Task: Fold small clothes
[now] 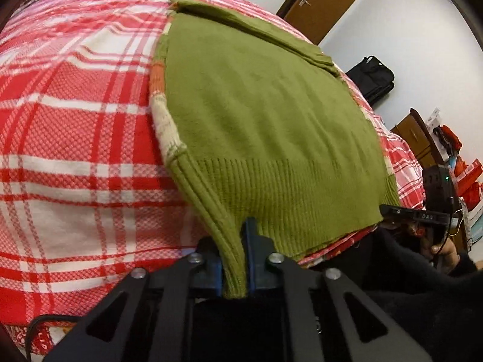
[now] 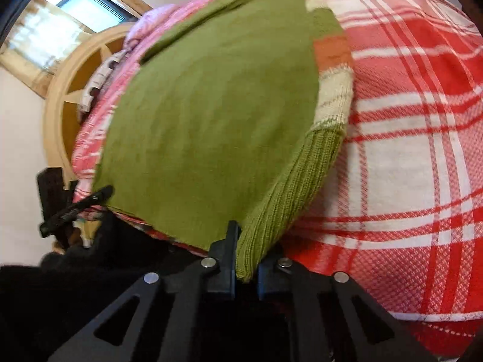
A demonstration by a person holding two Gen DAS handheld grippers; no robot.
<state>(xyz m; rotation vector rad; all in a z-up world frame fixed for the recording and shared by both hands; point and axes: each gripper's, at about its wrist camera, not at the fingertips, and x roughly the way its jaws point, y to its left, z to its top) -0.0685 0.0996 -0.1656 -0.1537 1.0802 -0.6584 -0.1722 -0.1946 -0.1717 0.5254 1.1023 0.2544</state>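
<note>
While both hand-held grippers pinch the green sweater, plaid bedspread surrounds it.

I see a bed under a red-and-white plaid cover, with pale walls behind it. From the left wrist a brown door stands at the far side, a black bag sits by the wall, and a wooden cabinet has red clutter just beside it. From the right wrist I see a daylit window and a round wooden headboard.
</note>
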